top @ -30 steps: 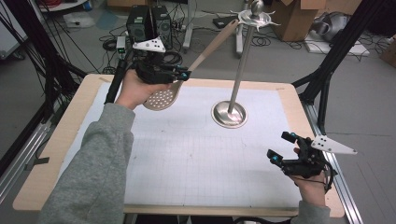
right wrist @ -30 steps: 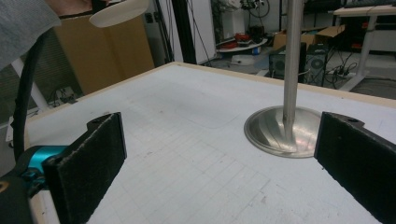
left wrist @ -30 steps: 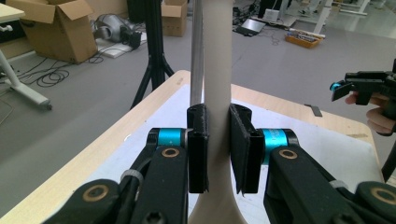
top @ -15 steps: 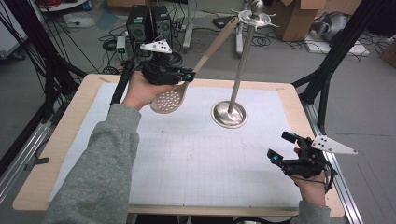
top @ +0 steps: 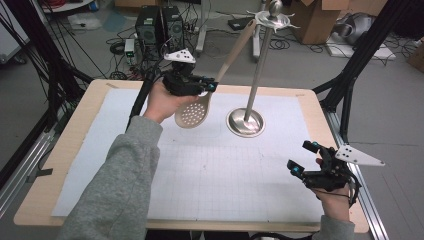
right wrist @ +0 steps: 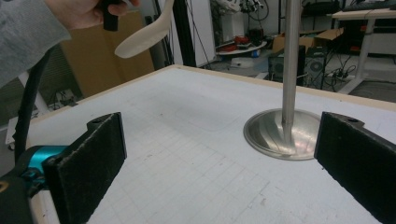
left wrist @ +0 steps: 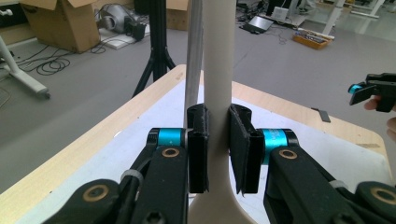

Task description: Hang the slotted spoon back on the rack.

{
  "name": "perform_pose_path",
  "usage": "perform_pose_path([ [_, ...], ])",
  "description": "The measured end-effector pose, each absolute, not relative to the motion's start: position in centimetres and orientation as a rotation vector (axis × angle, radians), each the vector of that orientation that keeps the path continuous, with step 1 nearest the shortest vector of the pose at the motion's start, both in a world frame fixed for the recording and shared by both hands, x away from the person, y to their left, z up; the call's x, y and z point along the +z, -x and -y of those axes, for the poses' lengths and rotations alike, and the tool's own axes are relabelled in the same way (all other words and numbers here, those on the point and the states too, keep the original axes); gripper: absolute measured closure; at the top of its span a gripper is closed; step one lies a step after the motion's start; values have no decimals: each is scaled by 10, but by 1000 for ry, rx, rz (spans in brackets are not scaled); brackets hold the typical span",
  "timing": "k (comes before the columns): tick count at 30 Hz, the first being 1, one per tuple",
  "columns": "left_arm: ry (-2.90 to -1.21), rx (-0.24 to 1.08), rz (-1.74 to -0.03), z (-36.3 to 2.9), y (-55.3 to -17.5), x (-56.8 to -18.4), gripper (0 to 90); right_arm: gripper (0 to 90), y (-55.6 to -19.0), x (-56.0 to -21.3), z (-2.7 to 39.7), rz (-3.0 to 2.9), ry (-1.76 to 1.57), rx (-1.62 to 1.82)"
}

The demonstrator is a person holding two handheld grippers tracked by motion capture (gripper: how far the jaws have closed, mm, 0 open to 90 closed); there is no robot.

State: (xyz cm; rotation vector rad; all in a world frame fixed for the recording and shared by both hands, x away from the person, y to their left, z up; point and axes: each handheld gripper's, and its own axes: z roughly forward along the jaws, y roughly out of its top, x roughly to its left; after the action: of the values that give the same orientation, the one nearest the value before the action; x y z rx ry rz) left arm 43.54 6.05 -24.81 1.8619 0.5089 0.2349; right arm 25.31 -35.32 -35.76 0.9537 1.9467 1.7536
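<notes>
A beige slotted spoon (top: 193,113) hangs tilted above the white grid mat (top: 225,170), its handle slanting up toward the hooked top (top: 272,19) of a metal stand (top: 258,75). My left gripper (top: 206,88) is shut on the handle just above the spoon's head. In the left gripper view the jaws (left wrist: 217,140) pinch the spoon handle (left wrist: 217,65), with the stand's pole (left wrist: 194,56) right behind it. My right gripper (top: 303,158) stays open near the table's right front corner, holding nothing. In the right gripper view its pads (right wrist: 93,154) frame the stand's round base (right wrist: 275,133), and the spoon head (right wrist: 144,32) shows at top left.
The stand's base (top: 245,122) sits at the mat's back centre. The wooden table edge (top: 70,145) borders the mat. Black frame legs (top: 350,85) rise at the right. Computer towers (top: 155,25) and cardboard boxes (top: 320,20) stand on the floor behind.
My left gripper has carried the spoon to the right, closer to the stand, and the handle's tip now lies near the stand's top. The right gripper has not moved.
</notes>
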Motion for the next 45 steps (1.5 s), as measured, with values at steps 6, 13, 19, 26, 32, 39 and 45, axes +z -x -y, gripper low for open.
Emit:
perform_pose_path([
  [6,-1868,261,-519,-51,-436,-250,779,10,-251,-355,353,-1943,-943,1762],
  [13,-1867,255,-530,-46,-439,-254,780,10,-252,-356,352,-1949,-941,1755],
  [19,-1885,255,-535,-39,-441,-258,779,10,-252,-356,354,-1938,-945,1760],
  [26,-1894,258,-535,-34,-443,-259,779,10,-250,-355,356,-1926,-945,1763],
  [32,-1892,245,-546,-26,-446,-263,778,10,-251,-355,357,-1927,-949,1765],
  [39,-1899,237,-558,-19,-447,-264,777,10,-251,-356,357,-1925,-953,1762],
  [45,-1896,231,-569,-12,-448,-266,776,10,-250,-355,359,-1918,-952,1768],
])
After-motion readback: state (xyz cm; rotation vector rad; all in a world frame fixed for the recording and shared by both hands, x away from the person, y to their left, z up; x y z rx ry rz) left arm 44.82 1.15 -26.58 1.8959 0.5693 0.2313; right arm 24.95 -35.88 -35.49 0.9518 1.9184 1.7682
